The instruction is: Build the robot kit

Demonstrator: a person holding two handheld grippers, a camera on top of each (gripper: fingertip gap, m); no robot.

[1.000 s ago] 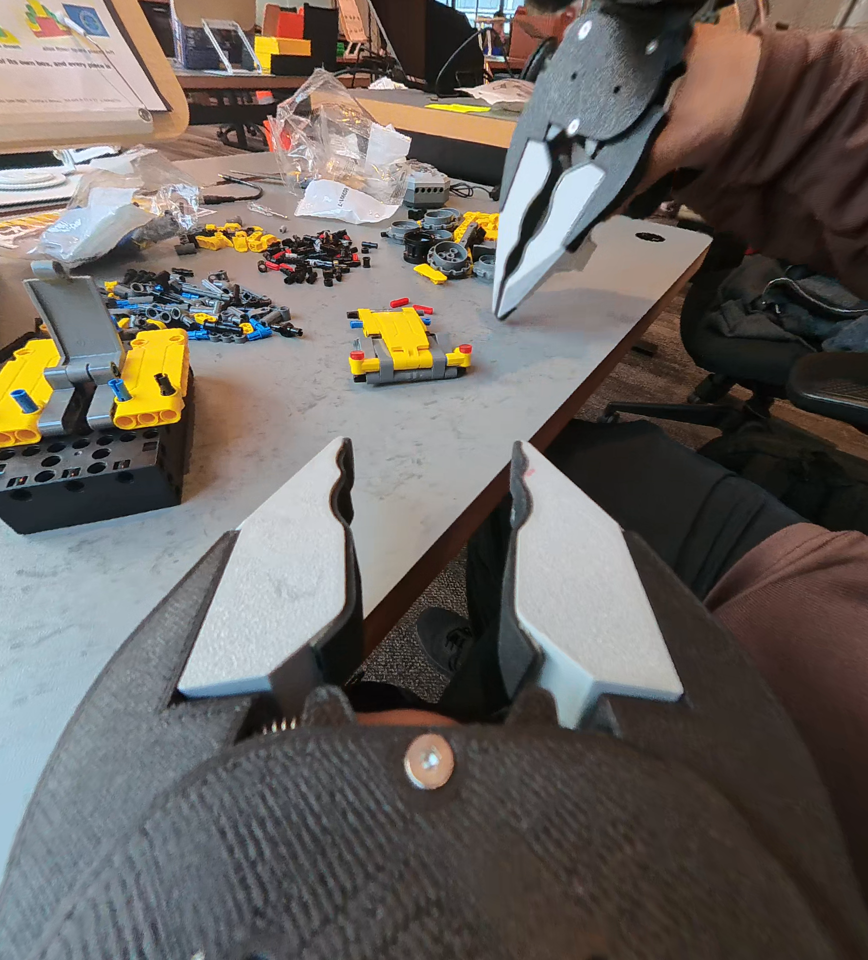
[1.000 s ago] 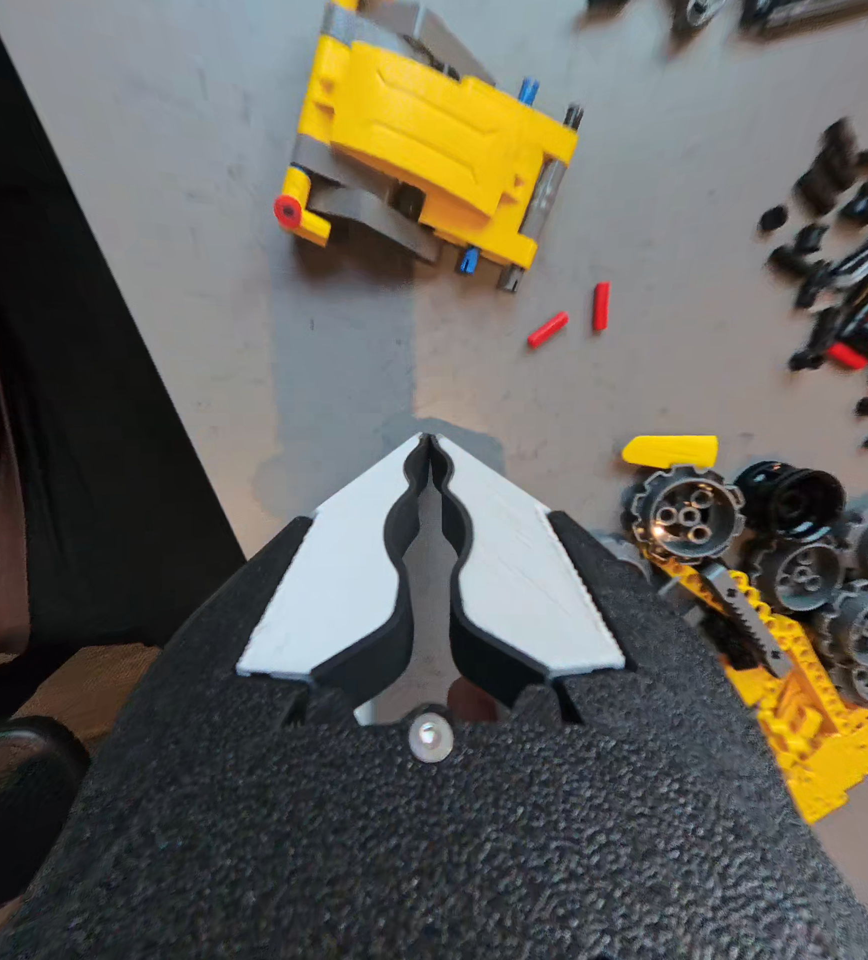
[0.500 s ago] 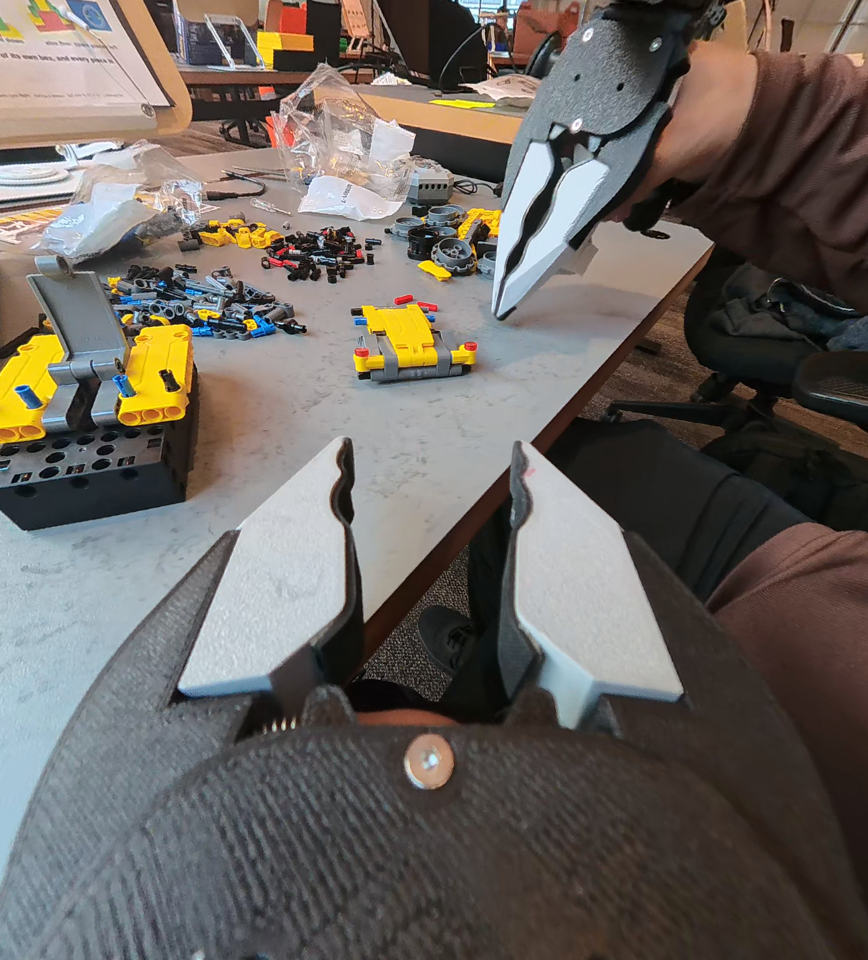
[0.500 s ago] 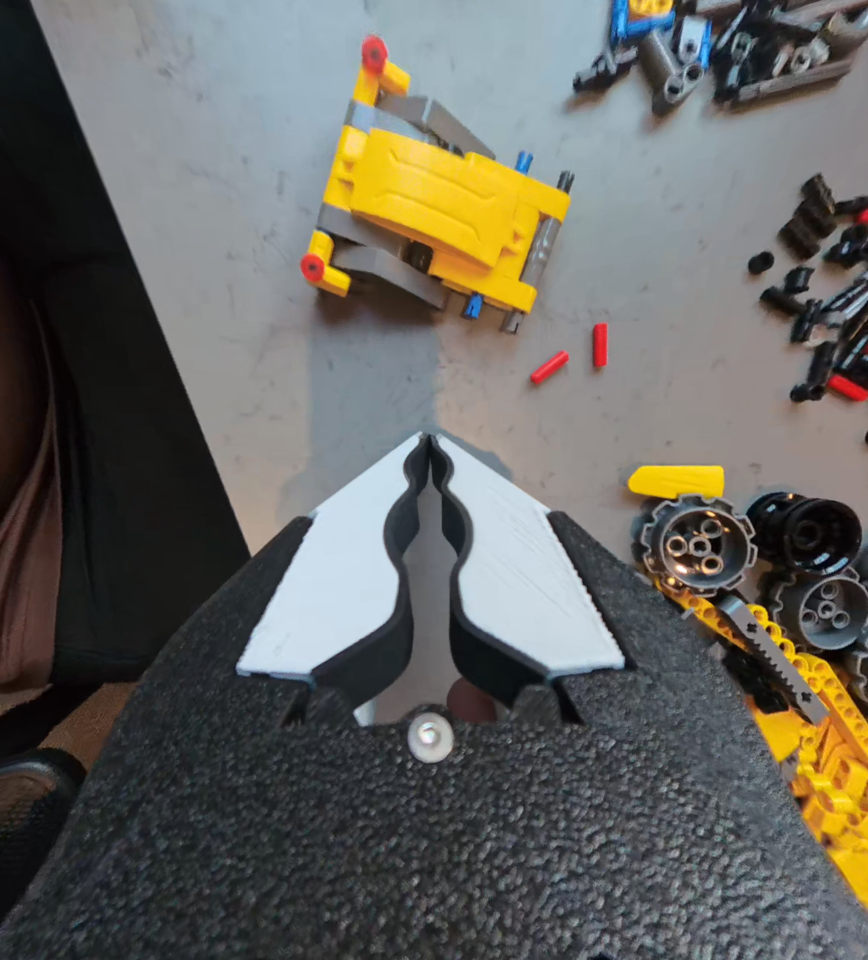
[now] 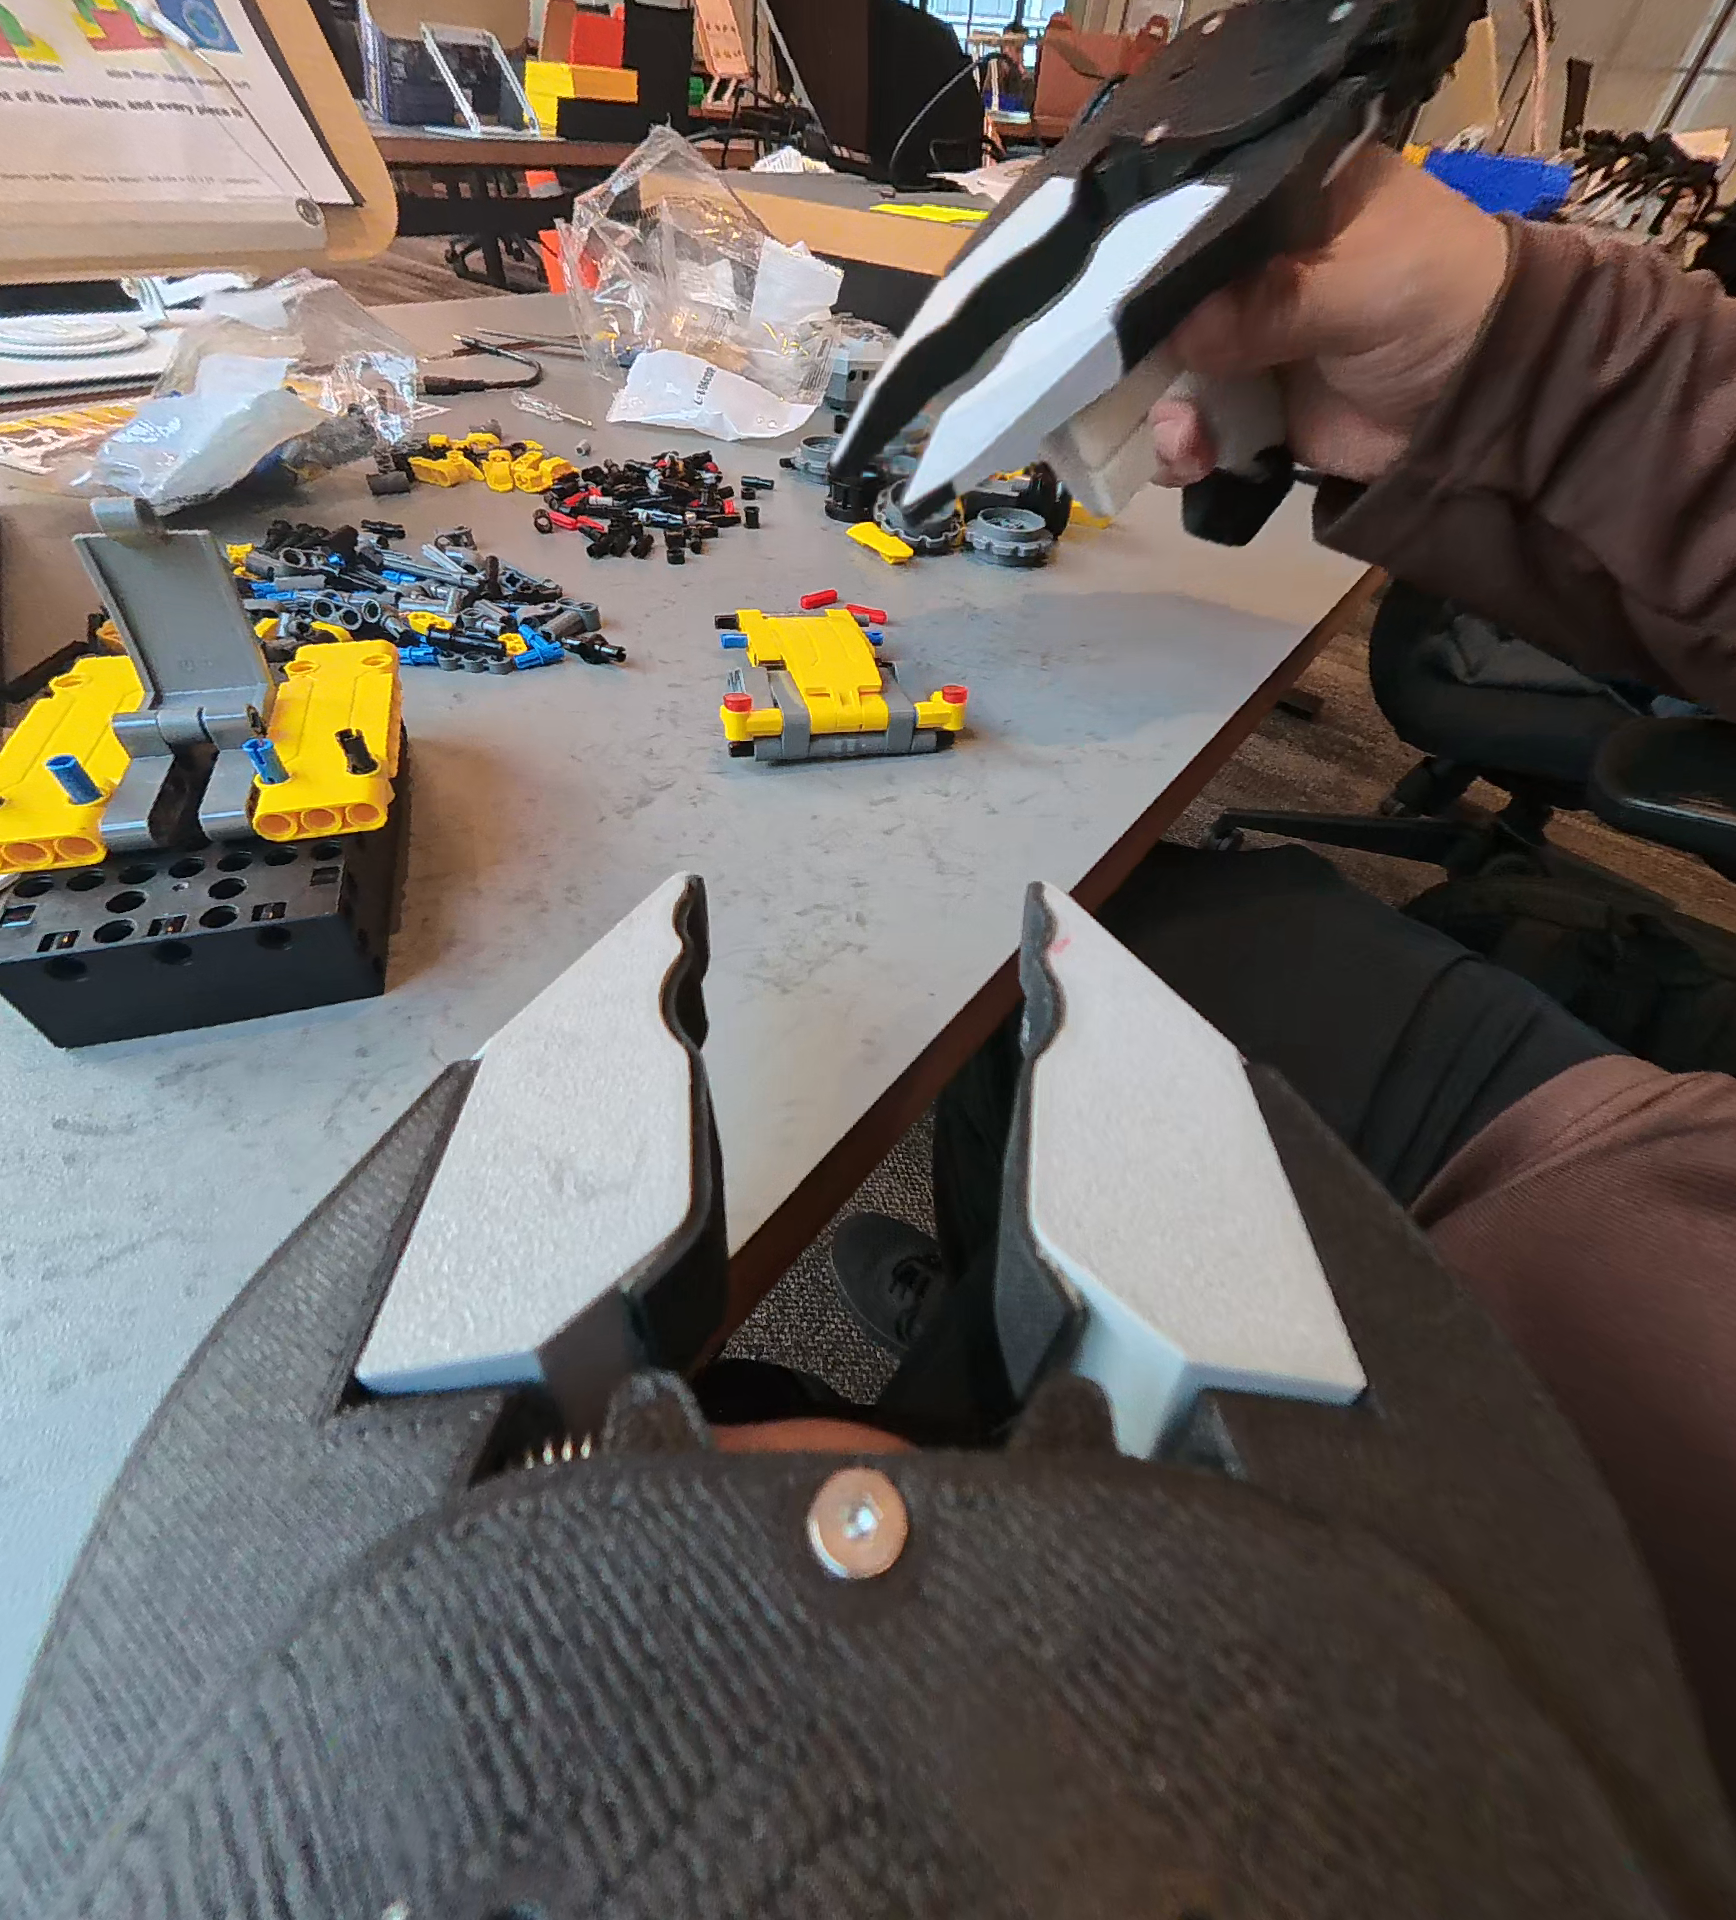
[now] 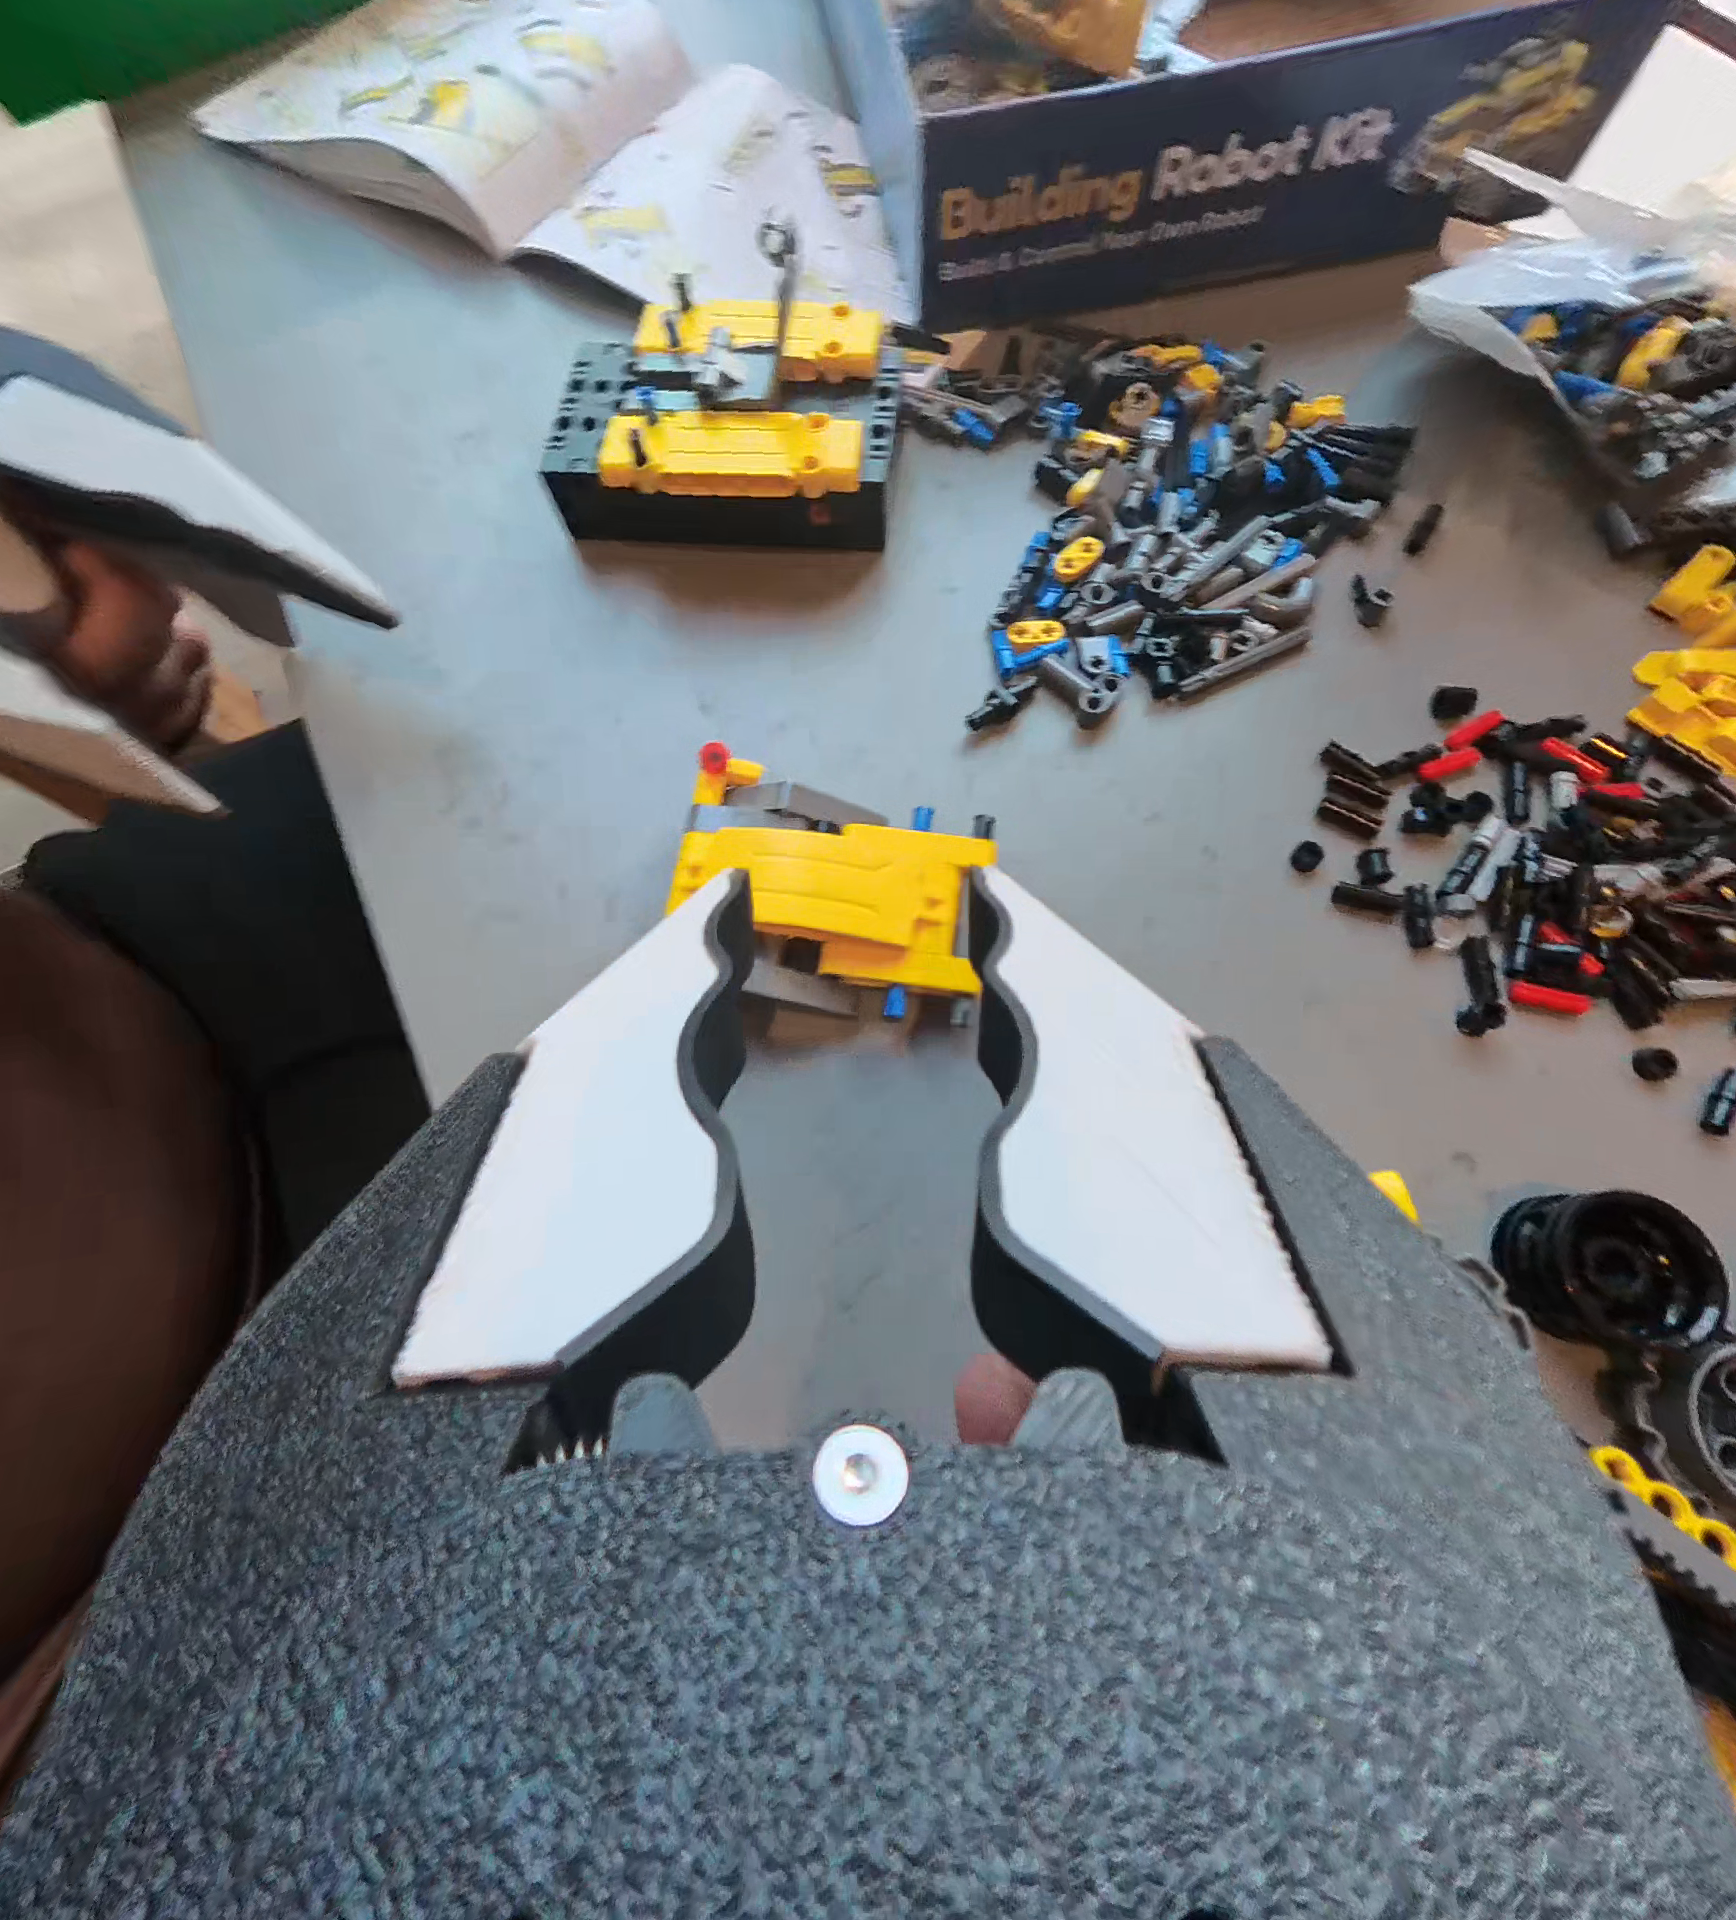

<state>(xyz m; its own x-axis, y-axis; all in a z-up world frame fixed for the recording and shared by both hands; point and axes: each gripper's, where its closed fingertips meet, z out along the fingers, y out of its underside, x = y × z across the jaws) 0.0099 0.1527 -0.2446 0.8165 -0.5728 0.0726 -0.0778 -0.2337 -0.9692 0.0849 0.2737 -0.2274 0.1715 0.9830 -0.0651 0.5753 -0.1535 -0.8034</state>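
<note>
A small yellow and grey brick assembly (image 5: pixel 822 665) with red pins lies flat on the grey table (image 5: pixel 843 883) near its front edge. My right gripper (image 6: pixel 859 883) is open and empty. It hangs in the air above the table and points down at the assembly (image 6: pixel 843 935), which shows between its fingertips without touching them. In the left wrist view the right gripper (image 5: pixel 885 478) is above a cluster of wheels (image 5: pixel 957 509). My left gripper (image 5: pixel 864 904) is open and empty, held low over the table's front edge. It also shows in the right wrist view (image 6: pixel 303 717).
A black block with yellow beams and a grey ramp (image 5: pixel 189 831) stands at the left. Piles of small grey, blue, black and red parts (image 6: pixel 1176 561) spread behind the assembly. A dark box (image 6: pixel 1176 197), an open booklet (image 6: pixel 552 135) and plastic bags (image 5: pixel 698 260) lie farther back. An office chair (image 5: pixel 1674 790) stands beside the table. Left tips to right tips: about 15 cm.
My right gripper has opened from shut, drawn back over the wheels and tilted up to look along the table. My left gripper has stayed open and hardly moved.
</note>
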